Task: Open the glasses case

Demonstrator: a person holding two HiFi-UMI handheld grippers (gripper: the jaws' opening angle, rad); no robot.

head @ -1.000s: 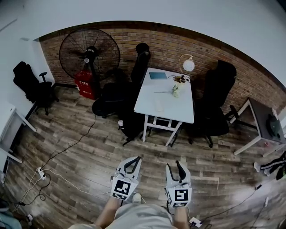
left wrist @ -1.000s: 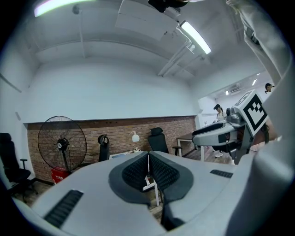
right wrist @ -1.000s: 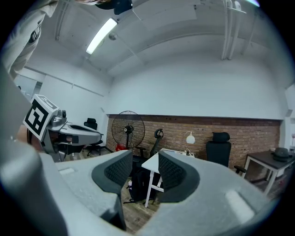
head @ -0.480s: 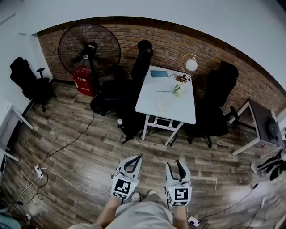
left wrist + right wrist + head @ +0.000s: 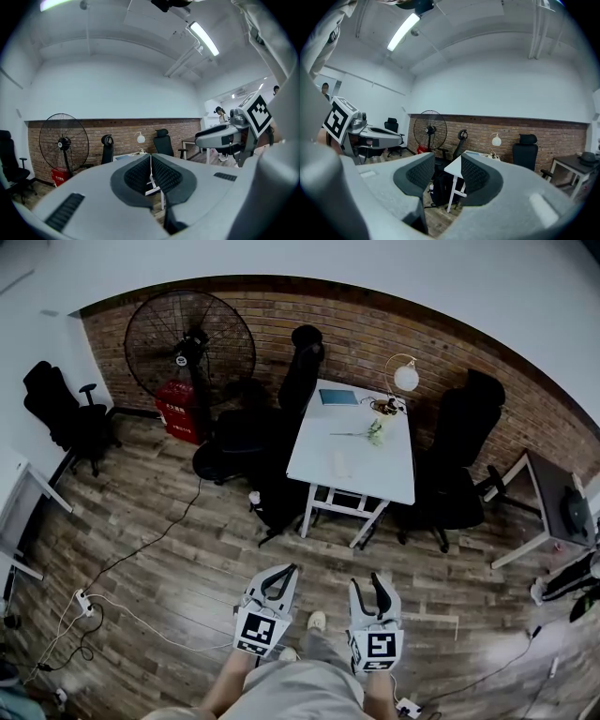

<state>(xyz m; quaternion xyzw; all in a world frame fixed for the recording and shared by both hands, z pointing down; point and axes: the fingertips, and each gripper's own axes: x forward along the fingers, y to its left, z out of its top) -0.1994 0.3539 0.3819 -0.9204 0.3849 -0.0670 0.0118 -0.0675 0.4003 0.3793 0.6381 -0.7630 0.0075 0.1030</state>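
No legible txt; white print on red box point(image 5: 180, 412) by fan point(image 5: 190, 338) too blurry.

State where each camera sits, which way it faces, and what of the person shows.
Head view: on the head, facing down and forward toward the white table; forearms, left gripper and right gripper show.
Left gripper view: on that gripper, level along its shut jaws toward the table.
Right gripper view: on that gripper, along its open, empty jaws.
Shared: table and fan; each gripper view catches the other gripper.
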